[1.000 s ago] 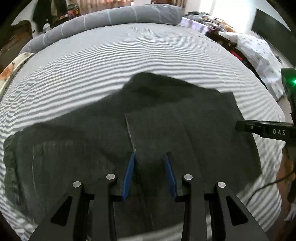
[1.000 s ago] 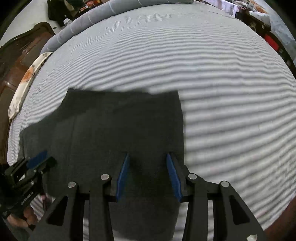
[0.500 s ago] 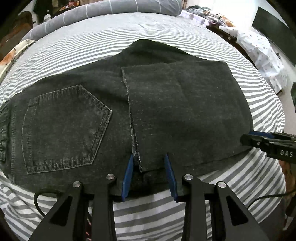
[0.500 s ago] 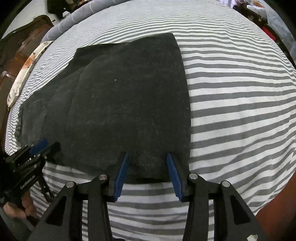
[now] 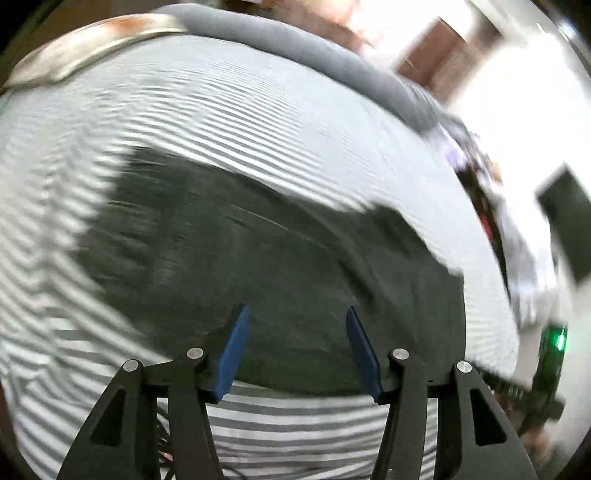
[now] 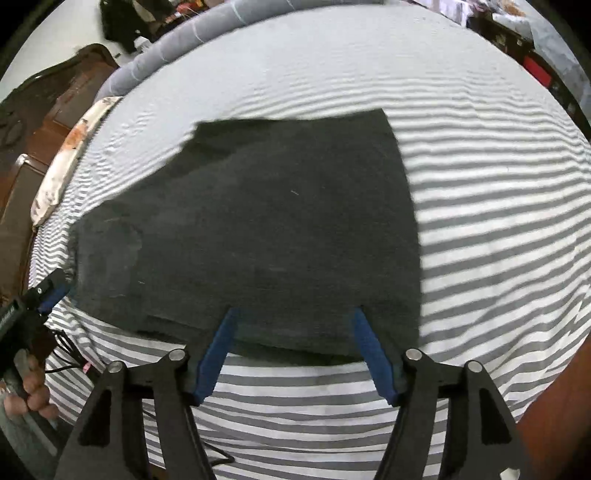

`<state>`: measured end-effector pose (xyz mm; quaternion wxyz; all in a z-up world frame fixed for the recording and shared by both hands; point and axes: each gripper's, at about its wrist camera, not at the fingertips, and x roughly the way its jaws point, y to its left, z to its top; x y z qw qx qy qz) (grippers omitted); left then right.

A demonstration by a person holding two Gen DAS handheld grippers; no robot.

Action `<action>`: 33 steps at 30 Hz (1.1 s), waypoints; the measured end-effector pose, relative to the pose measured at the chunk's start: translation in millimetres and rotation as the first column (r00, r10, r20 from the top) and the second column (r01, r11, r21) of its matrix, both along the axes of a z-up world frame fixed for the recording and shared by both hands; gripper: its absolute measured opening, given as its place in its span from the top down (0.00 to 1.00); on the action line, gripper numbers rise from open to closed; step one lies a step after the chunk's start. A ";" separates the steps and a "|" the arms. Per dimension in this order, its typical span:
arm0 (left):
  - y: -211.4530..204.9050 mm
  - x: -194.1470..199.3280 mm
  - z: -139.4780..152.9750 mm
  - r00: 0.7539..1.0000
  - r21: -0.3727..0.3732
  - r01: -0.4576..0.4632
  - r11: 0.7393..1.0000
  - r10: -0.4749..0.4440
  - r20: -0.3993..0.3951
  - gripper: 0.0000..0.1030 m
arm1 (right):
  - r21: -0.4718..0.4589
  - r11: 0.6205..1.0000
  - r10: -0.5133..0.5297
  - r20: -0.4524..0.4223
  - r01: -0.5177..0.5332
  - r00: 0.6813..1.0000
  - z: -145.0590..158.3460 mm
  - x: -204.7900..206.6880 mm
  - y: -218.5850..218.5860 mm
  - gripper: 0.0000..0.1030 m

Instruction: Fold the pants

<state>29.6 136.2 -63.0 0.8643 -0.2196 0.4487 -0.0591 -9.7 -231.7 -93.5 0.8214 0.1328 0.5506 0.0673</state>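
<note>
Dark pants [image 6: 266, 236] lying flat and folded on a bed [image 6: 498, 240] covered in a grey and white striped sheet, filling the middle of the right wrist view, near edge close to the bottom of the frame. Same pants [image 5: 280, 280] across the centre of the left wrist view, heavily blurred.

Right gripper [image 6: 295, 350] at the bottom centre of its own view, blue fingers [image 6: 216, 358] spread apart, tips over the near edge of the pants, nothing clamped between them; jaws just been opening. Green light and dark body of this gripper [image 5: 550, 354] at the lower right edge of the left wrist view.

Left gripper [image 5: 298, 350] at the bottom centre of its own view, blue fingers [image 5: 234, 354] likewise held apart above the near edge of the pants, cloth free of the pads; jaws just been opening too. Seen again [image 6: 40, 299] at the lower left of the right wrist view, just beside the left end of the pants, held by a hand [image 6: 26, 391].

Grey bolster [image 6: 192, 33] along the far edge of the bed, upper left of the right wrist view. Patterned cloth [image 6: 70, 155] on the left edge of the bed.
</note>
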 end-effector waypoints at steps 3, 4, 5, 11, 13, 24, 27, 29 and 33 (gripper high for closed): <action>56.2 -8.6 -4.1 0.989 -0.113 -0.147 0.983 0.145 -0.028 0.45 | 0.023 1.000 0.000 0.033 -0.001 0.999 10.8 1.8 15.1 0.32; 77.1 -12.0 -10.0 0.978 -0.159 -0.206 0.966 0.199 -0.054 0.45 | 0.030 1.000 0.000 0.037 -0.001 0.999 10.1 4.1 21.9 0.32; 89.2 -14.4 -16.3 0.970 -0.188 -0.241 0.952 0.232 -0.071 0.46 | 0.042 0.999 0.001 0.043 -0.002 0.999 13.2 4.9 27.2 0.31; 134.4 -18.0 -56.6 0.928 -0.362 -0.370 0.856 0.320 -0.193 0.46 | 0.062 0.998 0.013 0.045 -0.016 0.999 23.7 15.2 52.1 0.30; 142.0 -18.1 -64.9 0.921 -0.381 -0.386 0.840 0.328 -0.209 0.45 | 0.055 0.998 0.016 0.046 -0.018 0.999 25.6 14.6 56.2 0.30; 159.3 -1.1 -89.9 0.909 -0.447 -0.416 0.792 0.352 -0.223 0.47 | 0.030 0.999 0.020 0.015 -0.021 1.000 21.4 19.9 65.1 0.30; 158.0 2.1 -83.4 0.921 -0.438 -0.388 0.811 0.345 -0.178 0.67 | 0.026 0.999 0.025 0.011 -0.025 1.000 18.9 22.4 68.1 0.30; 157.8 -0.3 -81.9 0.930 -0.451 -0.365 0.814 0.337 -0.145 0.71 | 0.026 0.999 0.028 0.006 -0.028 1.000 16.0 24.4 70.7 0.30; 157.9 3.3 -85.6 0.925 -0.451 -0.380 0.808 0.346 -0.158 0.71 | 0.030 0.999 0.035 -0.009 -0.035 0.999 8.8 27.4 75.4 0.30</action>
